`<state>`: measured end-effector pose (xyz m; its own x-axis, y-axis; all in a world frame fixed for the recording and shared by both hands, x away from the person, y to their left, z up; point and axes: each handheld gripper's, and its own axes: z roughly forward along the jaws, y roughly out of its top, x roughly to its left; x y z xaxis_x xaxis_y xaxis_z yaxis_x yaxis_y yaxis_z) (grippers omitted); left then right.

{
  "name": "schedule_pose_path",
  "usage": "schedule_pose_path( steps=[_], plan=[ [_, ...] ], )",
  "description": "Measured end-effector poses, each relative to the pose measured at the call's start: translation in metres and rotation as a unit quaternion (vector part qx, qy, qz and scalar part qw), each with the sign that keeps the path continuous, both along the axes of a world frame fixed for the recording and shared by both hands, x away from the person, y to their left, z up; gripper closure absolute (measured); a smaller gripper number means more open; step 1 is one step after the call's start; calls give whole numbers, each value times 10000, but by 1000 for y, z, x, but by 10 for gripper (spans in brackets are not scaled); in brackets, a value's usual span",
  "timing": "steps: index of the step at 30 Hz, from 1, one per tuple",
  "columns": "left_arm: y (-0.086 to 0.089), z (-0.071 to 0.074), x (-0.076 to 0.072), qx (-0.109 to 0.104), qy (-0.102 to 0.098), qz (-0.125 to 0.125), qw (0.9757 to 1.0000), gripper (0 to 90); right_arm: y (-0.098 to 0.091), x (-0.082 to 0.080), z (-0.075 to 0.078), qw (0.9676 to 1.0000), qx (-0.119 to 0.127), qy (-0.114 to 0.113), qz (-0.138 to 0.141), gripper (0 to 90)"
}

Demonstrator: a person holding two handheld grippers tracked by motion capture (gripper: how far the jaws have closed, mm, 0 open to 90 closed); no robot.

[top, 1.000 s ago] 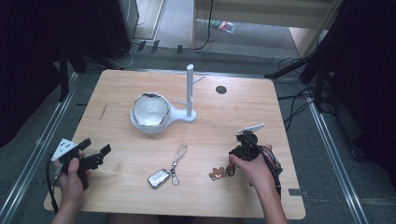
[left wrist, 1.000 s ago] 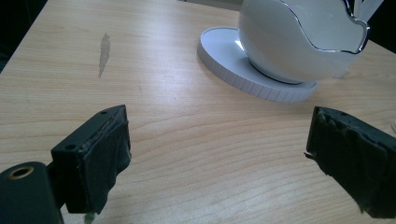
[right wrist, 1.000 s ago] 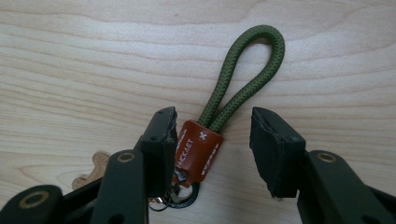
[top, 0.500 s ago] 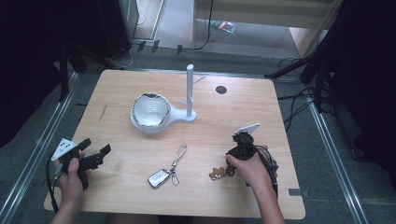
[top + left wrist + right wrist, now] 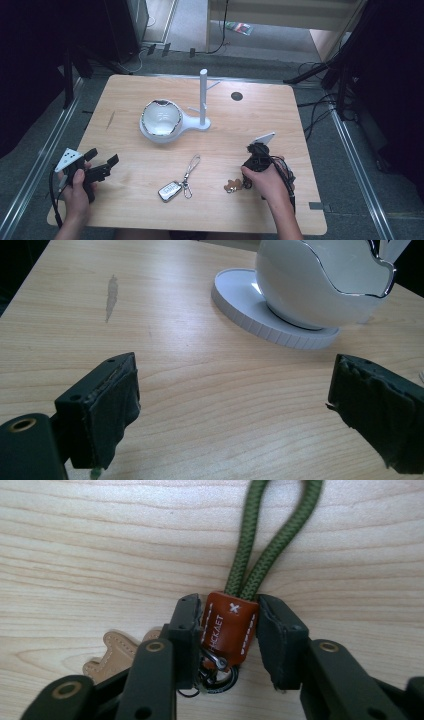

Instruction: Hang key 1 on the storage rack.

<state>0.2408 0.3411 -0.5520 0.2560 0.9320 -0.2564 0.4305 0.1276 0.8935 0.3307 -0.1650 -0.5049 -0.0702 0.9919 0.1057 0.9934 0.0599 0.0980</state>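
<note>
- Right gripper (image 5: 227,630) closes on brown leather tab (image 5: 227,627) of green cord keychain (image 5: 265,545) near tabletop's (image 5: 250,125) front-right corner, probably to lift it.
- Left gripper (image 5: 235,405) waits open, empty, at front-left corner.

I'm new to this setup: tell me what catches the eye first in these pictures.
The right tool has been closing on a brown leather tab with an olive cord loop, near the table's front right. At centre stands a white bowl on a stand with a post, a car key fob in front.
</note>
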Motion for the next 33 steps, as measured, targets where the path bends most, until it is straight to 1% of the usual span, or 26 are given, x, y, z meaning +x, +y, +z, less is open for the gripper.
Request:
schedule_pose_path(
  steps=[1, 3, 5, 6, 7, 8, 10, 12, 13, 17, 21, 26, 29, 32, 33],
  plan=[
    [0, 0, 0, -2, 0, 0, 10000, 69, 0, 0, 0, 10000, -51, -27, 47, 647],
    [0, 0, 0, -3, 1, -2, 10000, 69, 2, -1, 0, 9999, -108, -24, 50, 655],
    [0, 0, 0, -1, 0, -2, 10000, 69, 3, -2, 0, 9997, -173, -85, 175, 664],
    [0, 0, 0, -1, 0, -2, 10000, 69, 3, -2, 0, 9997, -173, -85, 175, 664],
    [0, 0, 0, 1, -1, -4, 10000, 69, 5, -3, -1, 9992, -276, -131, 252, 671],
    [0, 0, 0, 1, -2, -2, 10000, 69, 7, -3, 0, 9990, -333, -120, 264, 674],
    [0, 0, 0, 1, -2, -3, 10000, 69, 10, -5, -1, 9980, -475, -170, 386, 679],
    [-1, 0, 0, 3, -2, 8, 10000, 69, 14, -6, -1, 9971, -604, -202, 416, 687],
    [0, 0, 0, 6, 2, 2, 10000, 69, 15, -6, -1, 9970, -616, -214, 416, 689],
    [-1, 0, 0, 16, -1, 2, 10000, 69, 13, -5, -1, 9971, -581, -187, 452, 692],
    [0, 0, 0, 8, 1, 0, 10000, 69, 12, -6, -1, 9969, -569, -229, 489, 697],
    [0, 0, 0, -4, -3, -8, 10000, 69, 4, -7, 0, 9984, -271, -256, 421, 702],
    [0, 0, 0, 1, -5, -7, 10000, 69, -1, -10, 0, 9981, -225, -399, 418, 703],
    [0, 0, 0, 6, -7, -6, 10000, 69, -7, -15, 4, 9972, -76, -638, 381, 704],
    [0, 0, 0, 6, -7, -6, 10000, 69, -8, -16, 6, 9966, -74, -724, 377, 704]
  ],
)
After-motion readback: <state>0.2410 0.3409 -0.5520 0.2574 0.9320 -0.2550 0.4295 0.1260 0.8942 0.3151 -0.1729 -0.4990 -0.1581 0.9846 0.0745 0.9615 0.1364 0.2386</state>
